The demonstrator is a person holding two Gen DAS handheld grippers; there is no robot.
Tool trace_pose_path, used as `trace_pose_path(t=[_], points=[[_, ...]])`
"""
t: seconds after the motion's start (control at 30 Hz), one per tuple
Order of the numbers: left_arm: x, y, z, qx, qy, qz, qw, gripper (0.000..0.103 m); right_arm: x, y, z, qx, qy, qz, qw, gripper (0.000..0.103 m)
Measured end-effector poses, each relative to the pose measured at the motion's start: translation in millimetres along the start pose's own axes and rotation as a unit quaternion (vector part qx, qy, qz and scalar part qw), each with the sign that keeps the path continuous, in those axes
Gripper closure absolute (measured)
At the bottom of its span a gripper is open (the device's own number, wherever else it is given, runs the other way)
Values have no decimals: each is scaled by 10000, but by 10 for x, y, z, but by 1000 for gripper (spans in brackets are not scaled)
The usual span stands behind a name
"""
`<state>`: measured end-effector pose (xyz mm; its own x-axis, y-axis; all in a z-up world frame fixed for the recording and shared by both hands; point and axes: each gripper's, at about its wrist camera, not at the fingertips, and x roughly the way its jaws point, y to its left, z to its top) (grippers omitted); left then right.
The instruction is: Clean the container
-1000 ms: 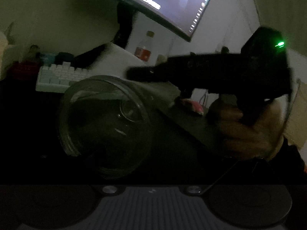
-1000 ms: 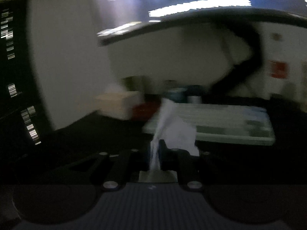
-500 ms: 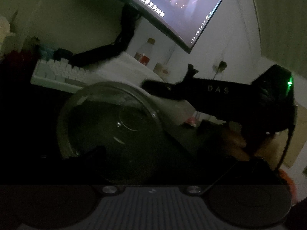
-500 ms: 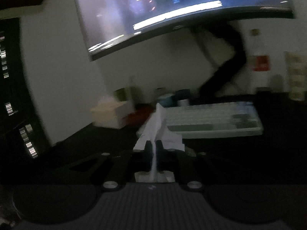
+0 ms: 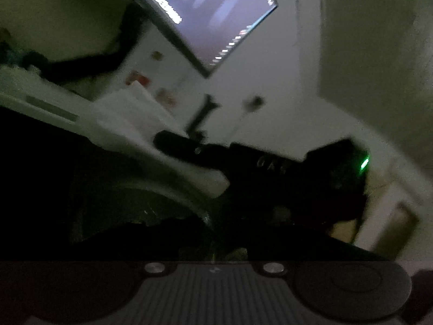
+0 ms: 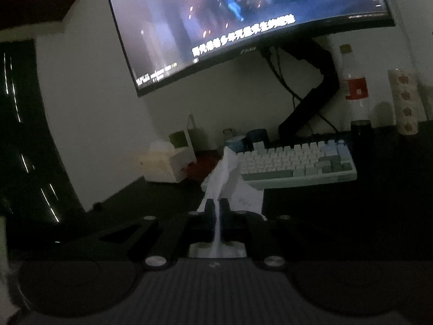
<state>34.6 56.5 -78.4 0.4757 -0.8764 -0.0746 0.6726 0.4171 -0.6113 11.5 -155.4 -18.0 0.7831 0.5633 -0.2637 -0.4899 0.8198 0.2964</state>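
— What's at the back of the desk?
— A curved monitor (image 6: 243,21) at twelve o'clock, playing a dark film with subtitles, held by a black arm (image 6: 311,97).
— And lower down?
— A pale keyboard (image 6: 295,162) at two o'clock, a red-labelled bottle (image 6: 356,86) and a patterned cup (image 6: 404,103) further right.
— On the left?
— A cream box (image 6: 167,165) at ten o'clock.

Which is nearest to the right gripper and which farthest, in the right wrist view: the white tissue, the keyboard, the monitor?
1. White tissue: pinched in the right gripper, at centre.
2. Keyboard: on the desk behind it, to the right.
3. Monitor: highest in the view, by the back wall.
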Motion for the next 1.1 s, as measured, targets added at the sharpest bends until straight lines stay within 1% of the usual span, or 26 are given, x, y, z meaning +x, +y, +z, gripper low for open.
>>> trace_pose_path(t=[0.03,0.07,0.13,0.23,0.3,0.37,0.43,0.53,0.63,0.7,0.73,0.8,0.87,0.9,0.97,1.03,1.1], points=[[1,3,-1,-9,5,-14,10000,90,-25,5,-12,26,-15,11,10000,97],[-3,8,-5,7,-27,26,10000,90,-39,13,-21,21,-16,4,10000,97],[-16,9,-12,100,-103,131,9998,87,-47,38,-32,-23,-37,-130,9999,97],[-32,-14,-25,342,-171,261,9989,85,-101,71,-27,-99,-166,-304,9994,97],[-36,-28,-37,422,-214,306,9984,84,-162,80,-17,-85,-232,-293,9993,97],[-40,-39,-44,435,-266,362,9980,83,-245,122,-8,-147,-347,-415,9984,97],[-55,-88,-43,487,-344,538,9968,84,-346,181,1,-281,-510,-649,9962,97],[-75,-138,-42,657,-535,803,9932,84,-448,227,12,-410,-670,-790,9938,97],[-112,-67,-22,409,-682,936,9924,84,-427,230,-2,-390,-594,-752,9946,97],[-121,4,-13,203,-719,831,9937,84,-355,232,-30,-398,-449,-752,9954,97],[-134,9,-13,198,-763,873,9931,84,-314,231,-48,-392,-364,-783,9955,97],[-138,-32,-18,307,-902,1122,9891,83,-237,227,-85,-352,-203,-890,9952,97],[-142,-46,-31,277,-1100,1339,9845,83,-201,234,-106,-320,-136,-947,9949,97],[-135,-40,-30,251,-1174,1407,9827,83,-195,241,-112,-318,-123,-953,9949,97],[-145,-9,-33,159,-1228,1356,9830,83,-196,259,-119,-333,-119,-941,9949,97],[-150,3,-30,81,-1312,1416,9812,83,-181,267,-130,-345,-74,-929,9950,97],[-161,-19,-51,58,-1525,1670,9741,83,-162,257,-139,-316,-24,-970,9948,97]])
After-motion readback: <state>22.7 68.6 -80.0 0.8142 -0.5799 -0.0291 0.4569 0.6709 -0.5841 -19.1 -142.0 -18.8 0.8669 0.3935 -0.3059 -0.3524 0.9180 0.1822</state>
